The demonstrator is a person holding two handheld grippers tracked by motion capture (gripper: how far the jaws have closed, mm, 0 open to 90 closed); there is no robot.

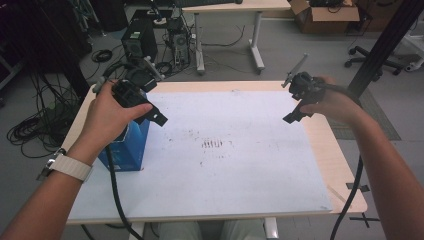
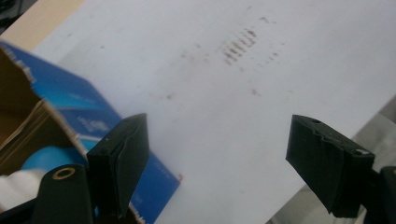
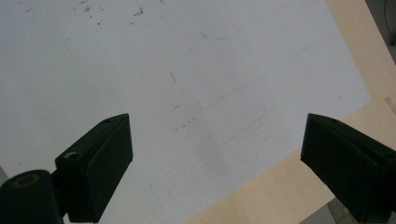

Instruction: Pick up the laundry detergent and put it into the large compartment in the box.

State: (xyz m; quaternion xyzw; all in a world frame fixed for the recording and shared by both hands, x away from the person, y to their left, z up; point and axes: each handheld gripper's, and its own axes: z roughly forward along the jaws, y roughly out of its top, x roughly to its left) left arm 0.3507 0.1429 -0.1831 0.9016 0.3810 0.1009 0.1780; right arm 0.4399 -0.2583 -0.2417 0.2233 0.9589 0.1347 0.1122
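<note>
Blue box (image 1: 131,147) stands open-topped at the left edge of the white sheet (image 1: 225,165), directly beneath the left gripper (image 1: 156,118). Its jaws are spread, empty. Right gripper (image 1: 292,116) hovers well apart, jaws released, nothing between. Brown stains (image 1: 212,144) mark mid-sheet; nothing obstructs.

Blue box (image 1: 131,145): glossy printed cardboard, torn brown edge. Table (image 1: 335,150): pale wood, matt white smudged sheet (image 1: 235,165) on top.
</note>
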